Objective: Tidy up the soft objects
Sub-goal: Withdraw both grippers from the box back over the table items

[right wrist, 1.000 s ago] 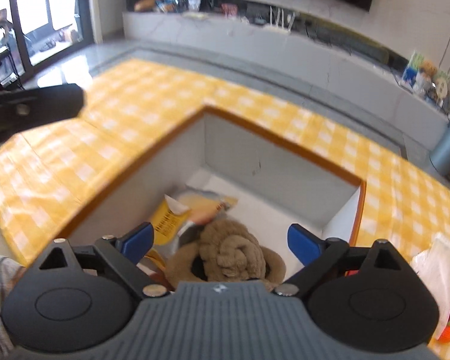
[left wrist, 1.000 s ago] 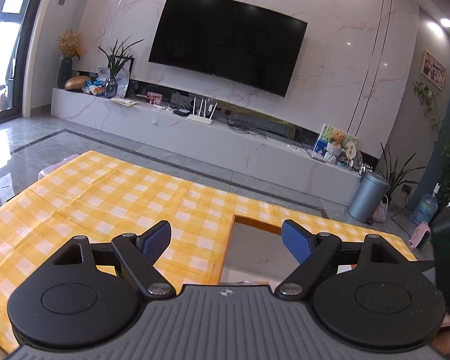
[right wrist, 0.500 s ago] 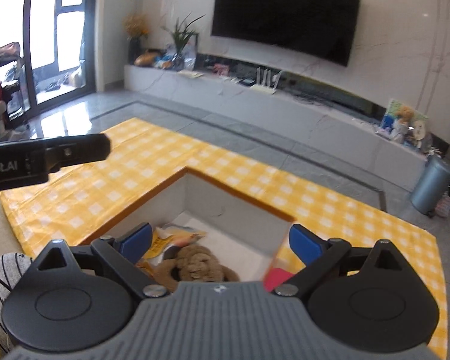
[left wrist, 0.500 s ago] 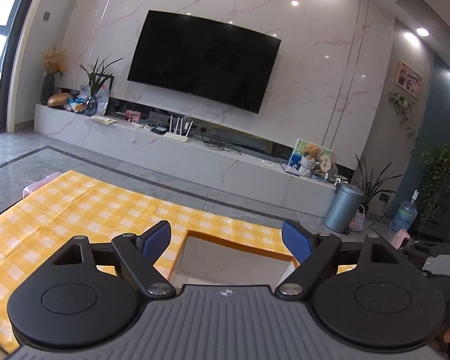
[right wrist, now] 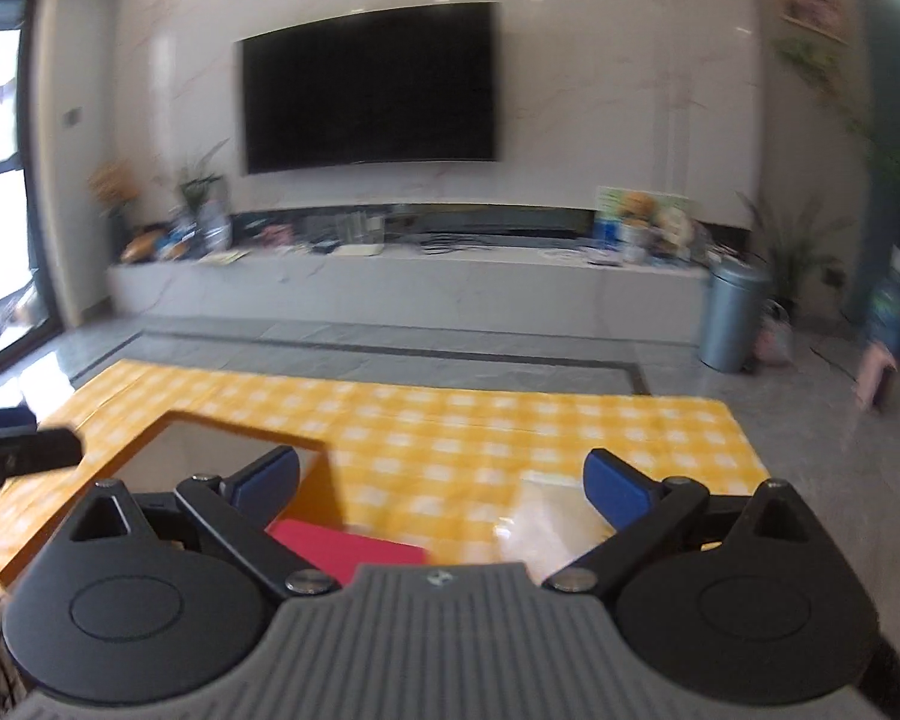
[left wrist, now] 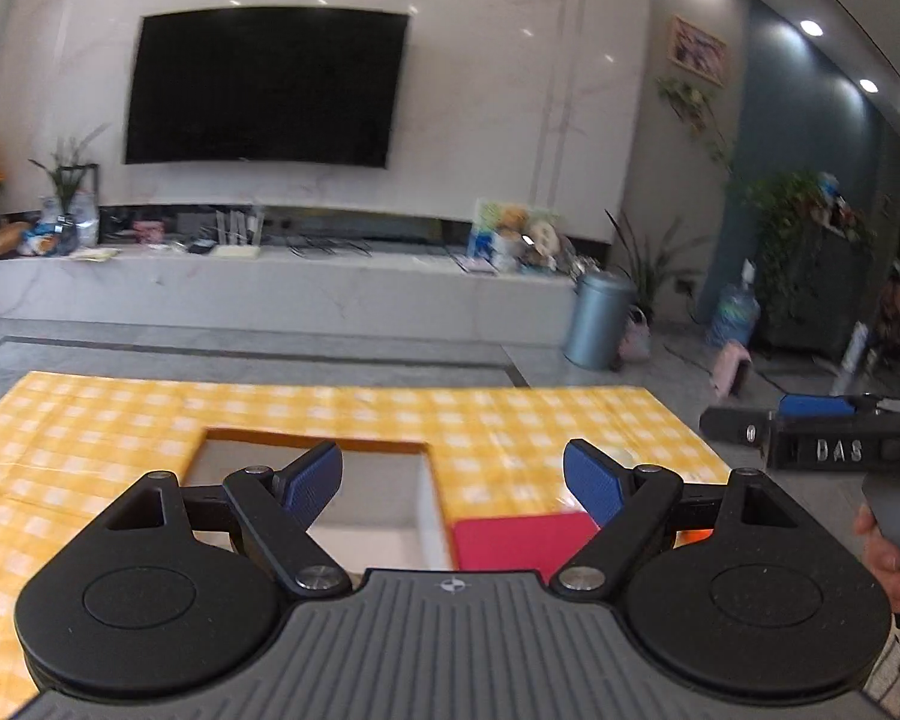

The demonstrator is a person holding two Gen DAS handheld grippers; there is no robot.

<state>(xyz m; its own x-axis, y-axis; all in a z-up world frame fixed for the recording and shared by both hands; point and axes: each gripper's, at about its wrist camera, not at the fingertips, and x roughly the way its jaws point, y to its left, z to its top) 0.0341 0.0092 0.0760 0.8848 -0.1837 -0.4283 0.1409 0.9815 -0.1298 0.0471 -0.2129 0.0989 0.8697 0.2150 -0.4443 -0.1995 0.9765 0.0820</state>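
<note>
Over yellow check cloth [left wrist: 510, 420] w/ box [left wrist: 312, 450]: L gripper [left wrist: 453, 480] & R gripper [right wrist: 441, 483] level, both wide apart, empty

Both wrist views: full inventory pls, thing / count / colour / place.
box: 1, white walls with orange rim, open, on the cloth, left of centre
checked cloth: 1, yellow and white, covers the table
red flat item: 1, red, on the cloth right beside the box
clear plastic bag: 1, see-through, on the cloth right of the red item; contents blurred
TV: 1, black, on the marble wall
bin: 1, grey-blue, on the floor right of the TV bench
plush toys: number unclear, right end of the bench
hand: 1, right edge of the left view, on a handle
left claw: 1, black with blue pads, open, empty
right claw: 1, same colours, open, empty
</note>
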